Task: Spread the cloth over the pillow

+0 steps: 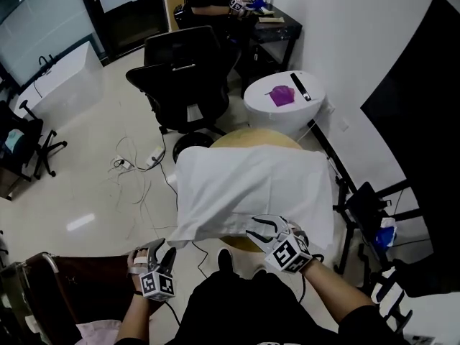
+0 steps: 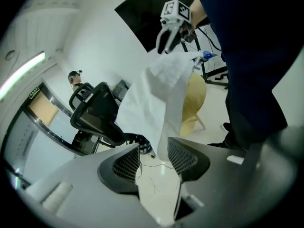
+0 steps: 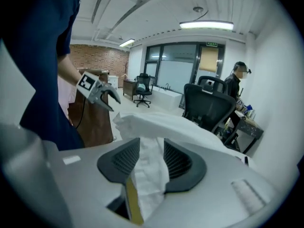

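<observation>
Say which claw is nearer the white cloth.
Right. The right claw sits at the cloth's near edge, cloth between its jaws; the left claw hangs just off its near-left corner.

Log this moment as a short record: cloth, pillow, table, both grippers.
cloth: white, draped over the pillow's bulk, near edge rumpled
pillow: covered, none of it shows
table: round, tan, showing beyond the cloth
left gripper: jaws apart, by the cloth's near left corner, pads not pressing on it
right gripper: jaws apart at the near edge, cloth bunched between them
</observation>
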Action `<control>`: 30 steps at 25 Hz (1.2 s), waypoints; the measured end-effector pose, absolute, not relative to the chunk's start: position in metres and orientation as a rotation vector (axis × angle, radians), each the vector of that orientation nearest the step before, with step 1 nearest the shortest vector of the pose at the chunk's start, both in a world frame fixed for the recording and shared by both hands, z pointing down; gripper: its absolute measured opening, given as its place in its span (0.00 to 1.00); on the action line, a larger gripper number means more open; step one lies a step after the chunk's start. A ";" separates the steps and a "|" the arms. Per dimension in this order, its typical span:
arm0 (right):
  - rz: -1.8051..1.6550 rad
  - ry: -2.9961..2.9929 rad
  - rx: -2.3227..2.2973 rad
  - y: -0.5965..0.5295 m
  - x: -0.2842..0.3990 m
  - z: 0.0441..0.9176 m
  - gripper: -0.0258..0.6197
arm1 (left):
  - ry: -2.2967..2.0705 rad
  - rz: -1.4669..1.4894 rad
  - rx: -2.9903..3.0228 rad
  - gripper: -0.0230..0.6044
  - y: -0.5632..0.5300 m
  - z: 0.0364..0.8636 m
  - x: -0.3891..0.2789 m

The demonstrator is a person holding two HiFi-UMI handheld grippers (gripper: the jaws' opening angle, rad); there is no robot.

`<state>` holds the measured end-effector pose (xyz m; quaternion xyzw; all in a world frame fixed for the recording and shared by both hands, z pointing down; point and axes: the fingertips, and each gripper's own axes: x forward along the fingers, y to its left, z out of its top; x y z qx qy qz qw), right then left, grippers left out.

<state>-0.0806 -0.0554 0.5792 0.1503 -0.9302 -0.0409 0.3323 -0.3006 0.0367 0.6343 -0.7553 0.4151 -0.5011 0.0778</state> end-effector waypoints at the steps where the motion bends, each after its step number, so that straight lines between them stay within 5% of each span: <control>1: -0.123 -2.402 0.383 -0.048 -0.078 0.588 0.30 | 1.256 -1.456 -2.275 0.32 0.035 0.622 -0.294; 7: -0.333 -2.209 0.350 -0.033 -0.062 0.640 0.30 | 1.133 -1.343 -2.291 0.35 0.012 0.600 -0.217; 17: -0.740 -1.857 0.318 -0.039 -0.034 0.697 0.30 | 0.708 -1.610 -2.029 0.40 -0.024 0.690 -0.132; 21: -0.827 -1.805 0.352 -0.045 -0.030 0.698 0.28 | 0.822 -1.575 -2.019 0.31 -0.032 0.689 -0.131; 25: -0.804 -1.876 0.405 -0.044 -0.028 0.685 0.06 | 0.861 -1.519 -2.029 0.20 -0.034 0.672 -0.127; 30: -0.777 -1.977 0.451 -0.030 -0.021 0.651 0.05 | 0.812 -1.478 -1.976 0.16 -0.029 0.656 -0.115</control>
